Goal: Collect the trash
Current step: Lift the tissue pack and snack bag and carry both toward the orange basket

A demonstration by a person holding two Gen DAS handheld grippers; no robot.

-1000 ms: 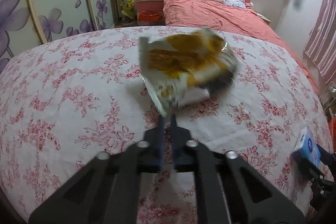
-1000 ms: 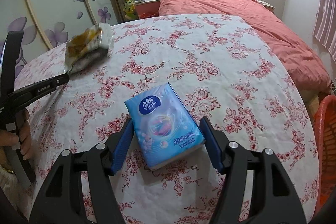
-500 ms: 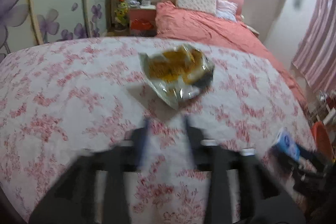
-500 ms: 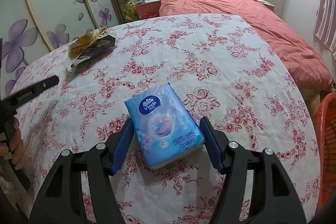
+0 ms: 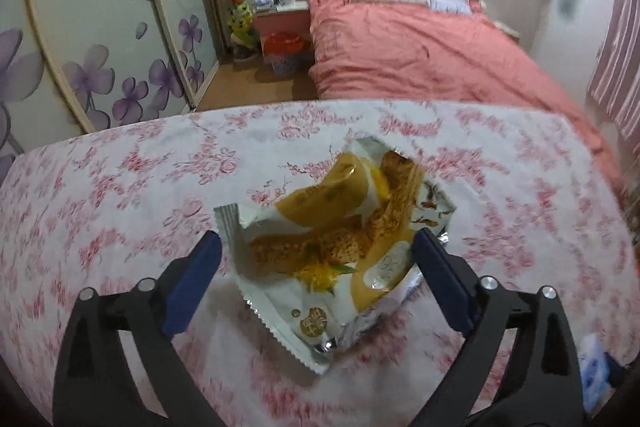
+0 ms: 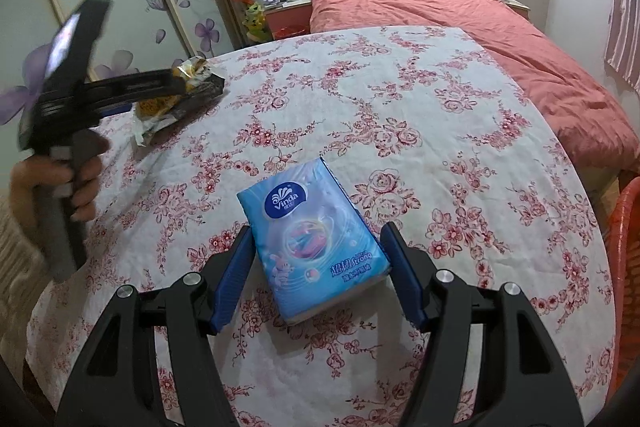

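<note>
A crumpled yellow and silver snack wrapper (image 5: 340, 247) lies on the floral tablecloth (image 5: 120, 195). My left gripper (image 5: 316, 259) is open, its blue fingers straddling the wrapper without gripping it. In the right wrist view the wrapper (image 6: 176, 99) lies at the table's far left under the left gripper (image 6: 176, 83). My right gripper (image 6: 318, 267) has its fingers on both sides of a blue Vinda tissue pack (image 6: 316, 239), which rests on the cloth; I cannot see whether the pads press it. The pack also shows in the left wrist view (image 5: 596, 367).
An orange basket (image 6: 628, 267) stands off the table's right edge. Beyond the table is a bed with a coral cover (image 6: 480, 23), a nightstand (image 6: 288, 13) and wardrobe doors with purple flowers (image 5: 100, 67).
My left gripper let go of the wrapper, which dropped onto the table, then opened wide and moved forward around it. The right gripper and tissue pack have not moved.
</note>
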